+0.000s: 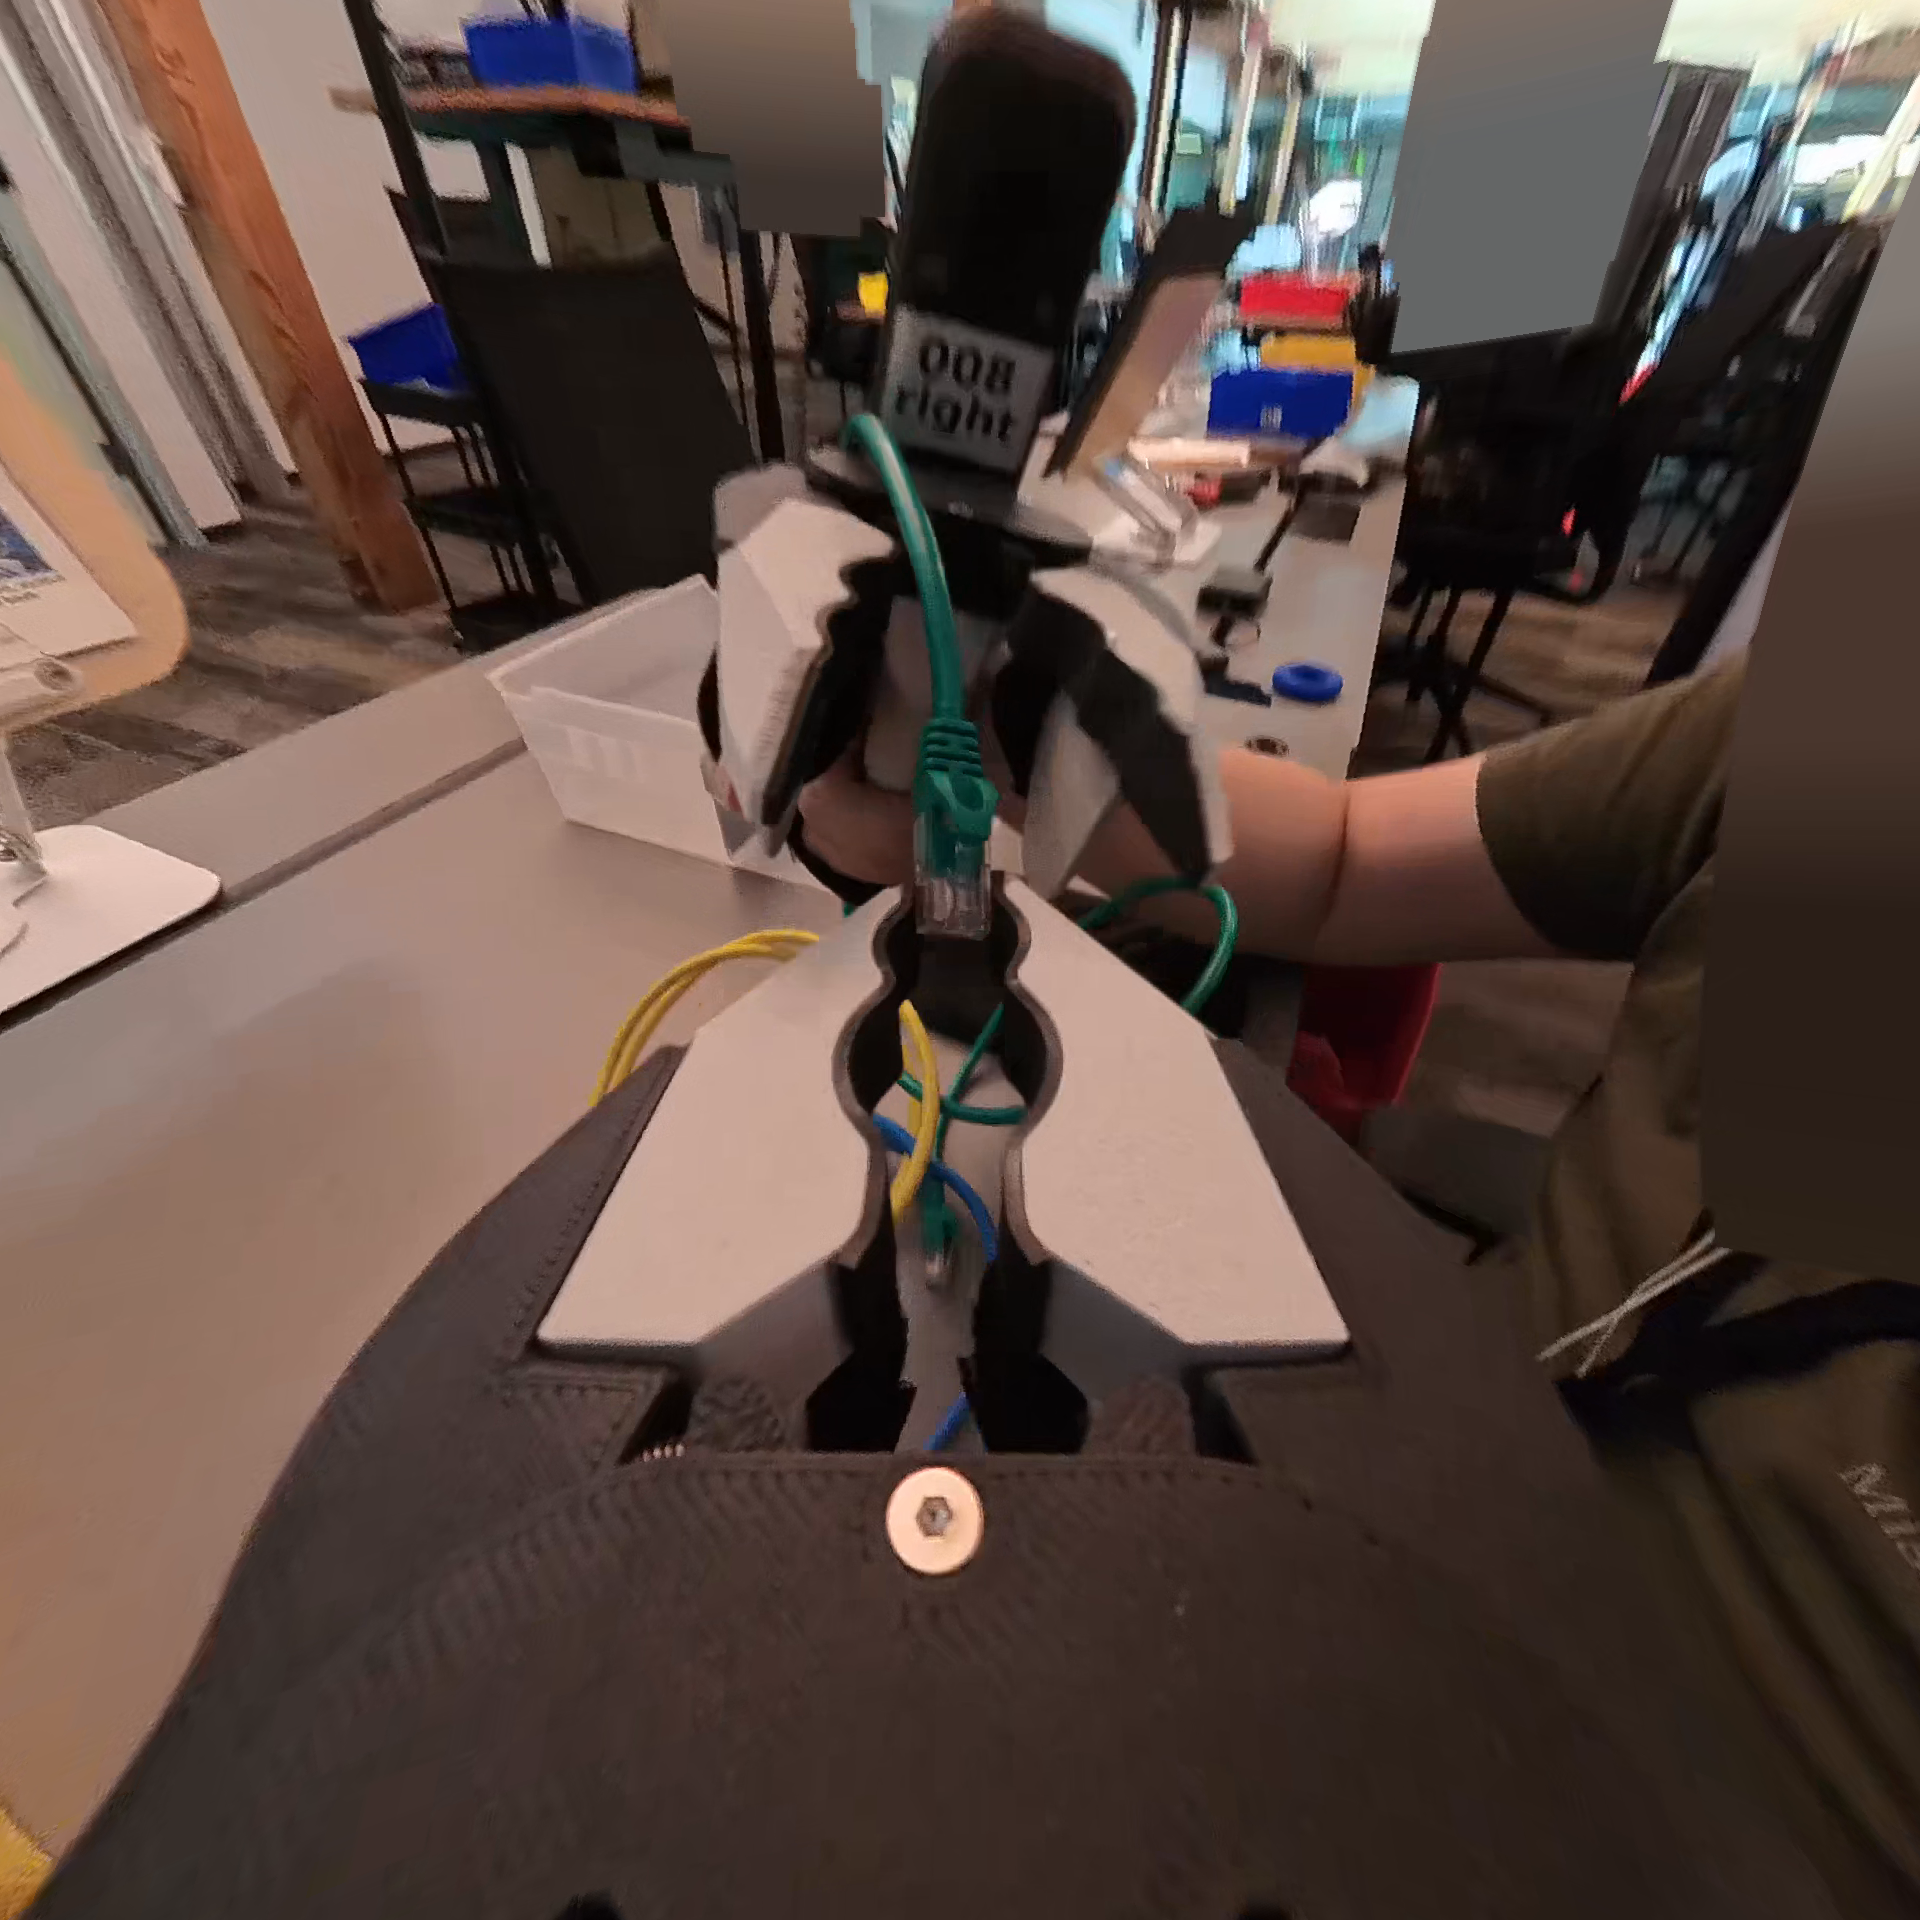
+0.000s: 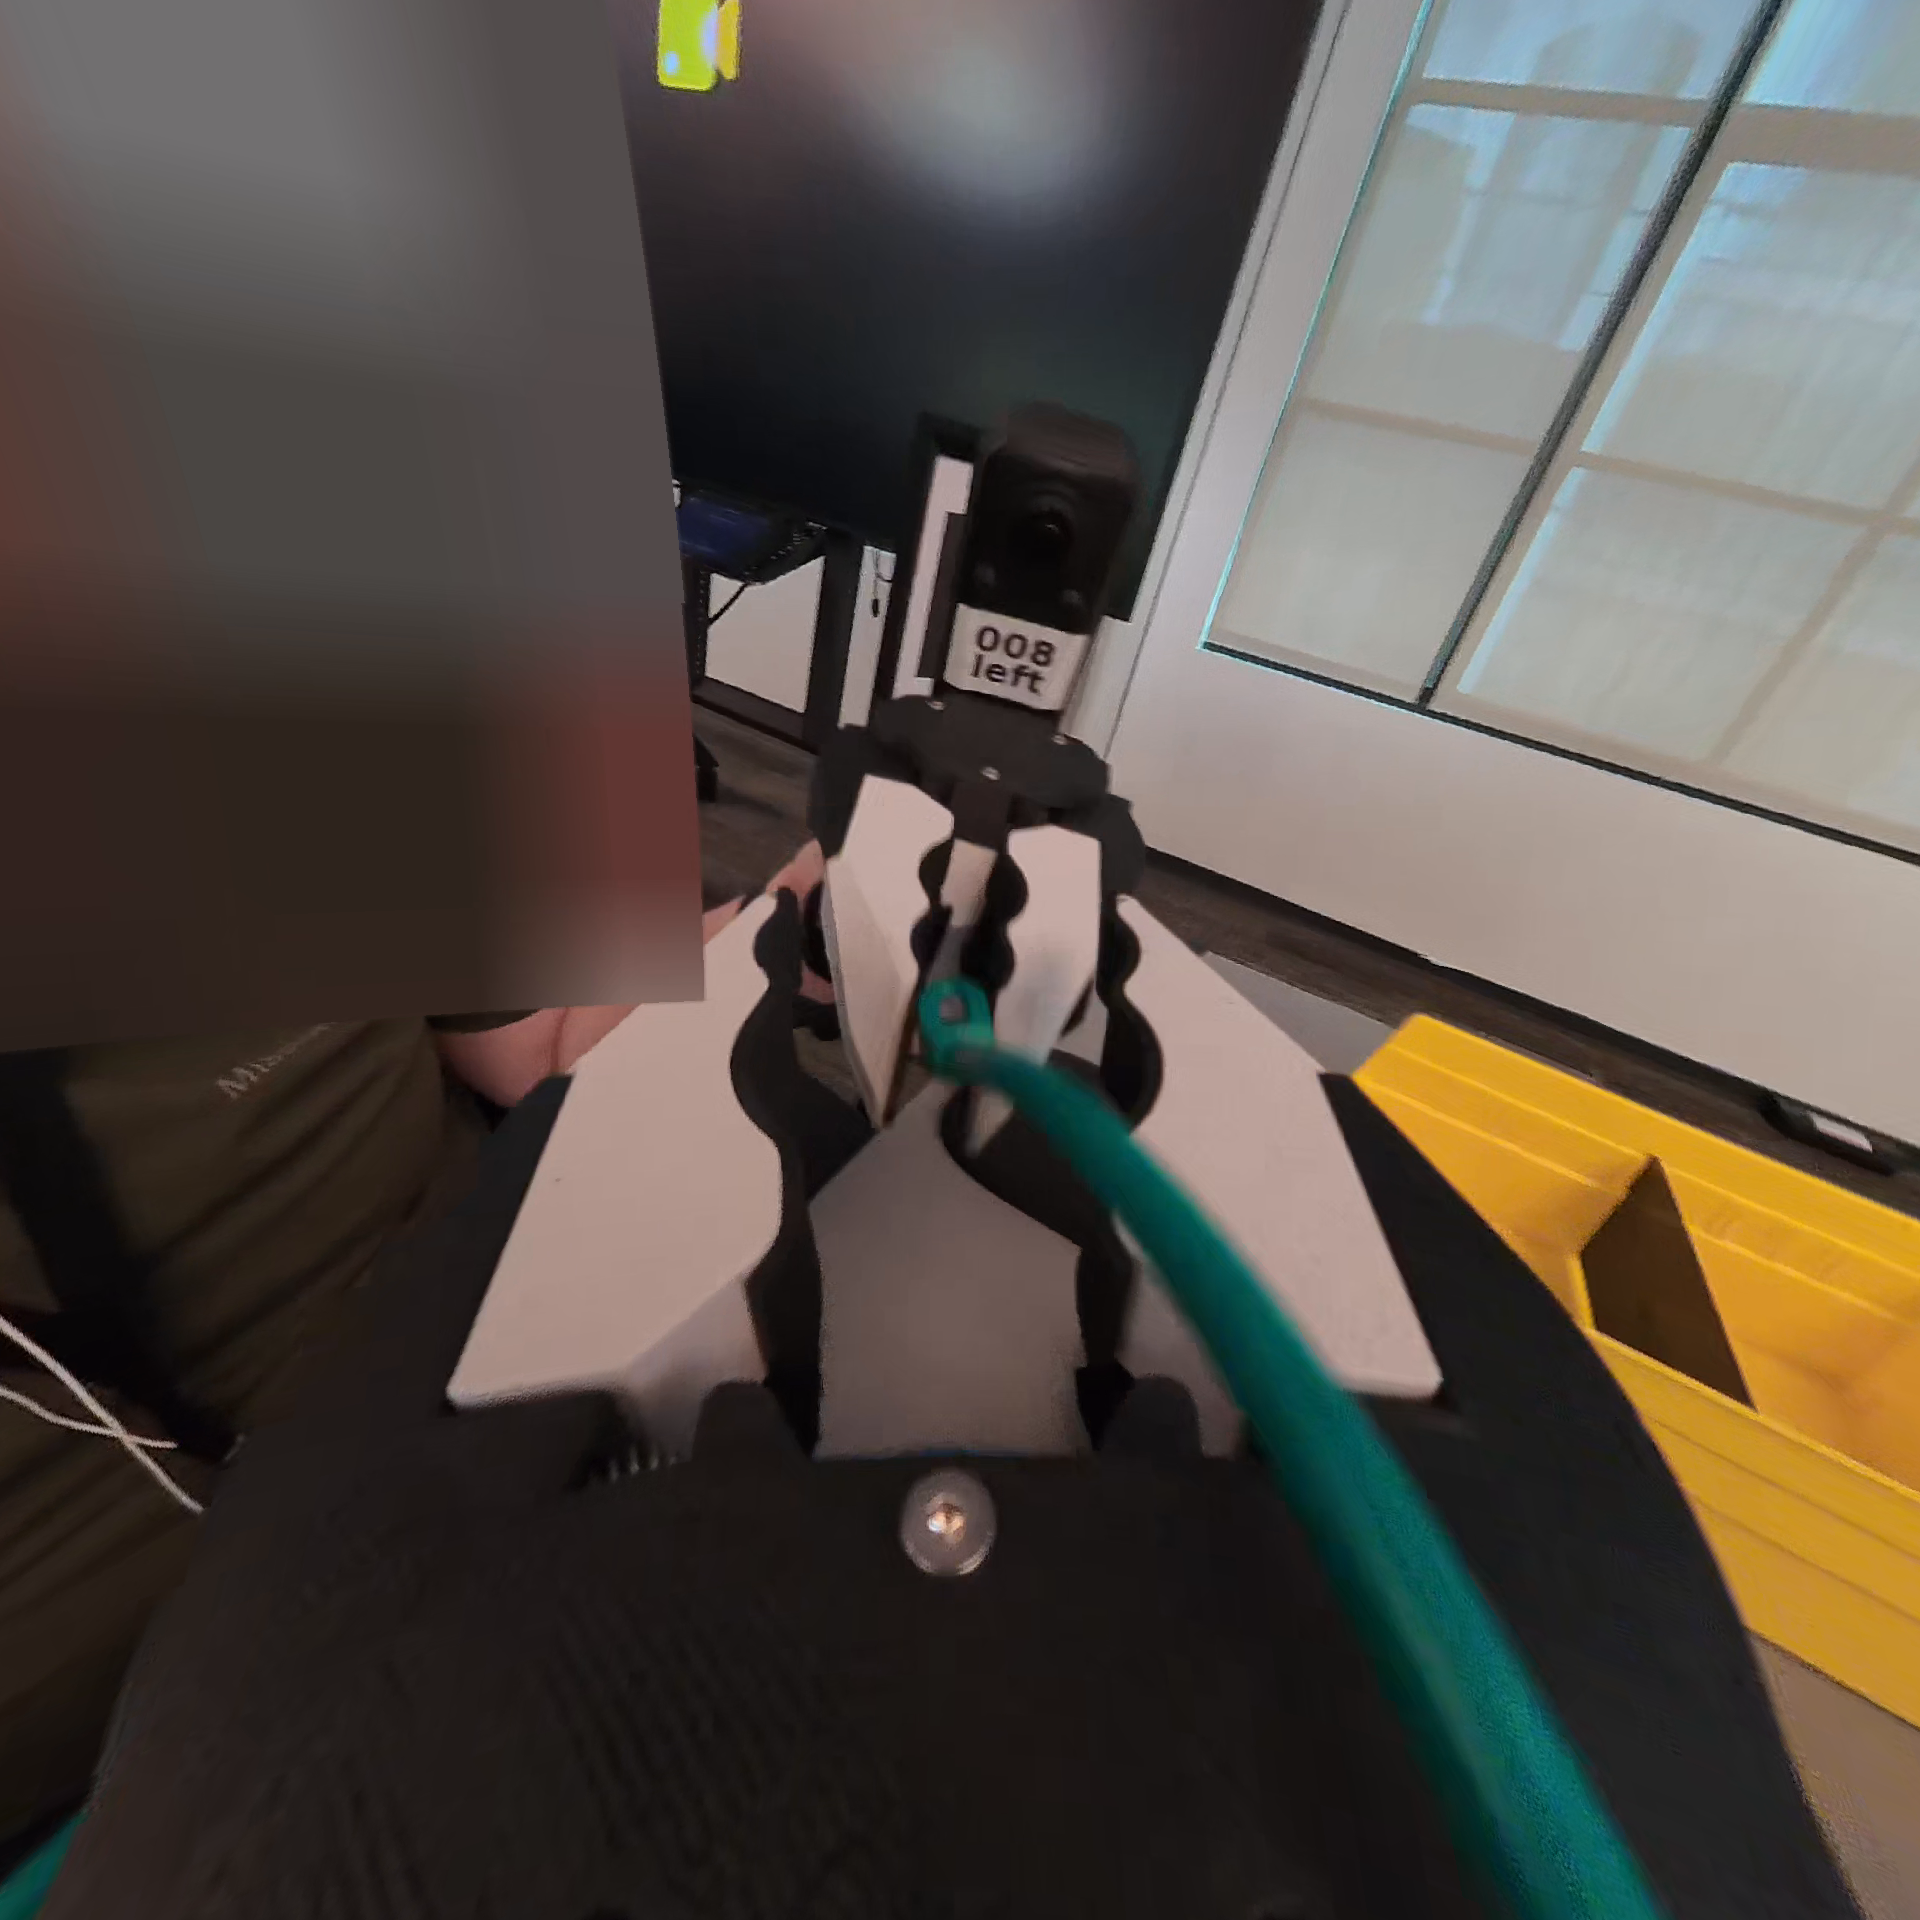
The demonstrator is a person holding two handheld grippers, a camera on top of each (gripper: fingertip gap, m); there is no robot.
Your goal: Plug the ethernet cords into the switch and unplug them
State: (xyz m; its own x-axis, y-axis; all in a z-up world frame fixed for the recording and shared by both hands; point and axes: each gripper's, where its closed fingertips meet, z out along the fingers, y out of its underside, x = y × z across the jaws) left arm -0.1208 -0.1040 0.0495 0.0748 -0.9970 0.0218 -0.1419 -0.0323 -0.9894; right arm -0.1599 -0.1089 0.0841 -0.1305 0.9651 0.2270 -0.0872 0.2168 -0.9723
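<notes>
Green cord (image 1: 940,665) sits dead centre of the left wrist view, plug (image 1: 951,899) pinched at the tips of the left gripper (image 1: 951,914) — jaws nearly closed on it. The cord's long axis runs straight up the frame from there, arching over the right gripper (image 1: 966,748), which faces it with jaws spread wide, holding nothing. So the left has it, right is just beside. Yellow cord (image 1: 686,987) and blue cord (image 1: 966,1195) lie on the table (image 1: 312,987) below. No switch visible.

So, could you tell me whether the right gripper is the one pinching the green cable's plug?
No, the left gripper pinches the clear plug of the green cable, while the right gripper stands open around it.
</notes>
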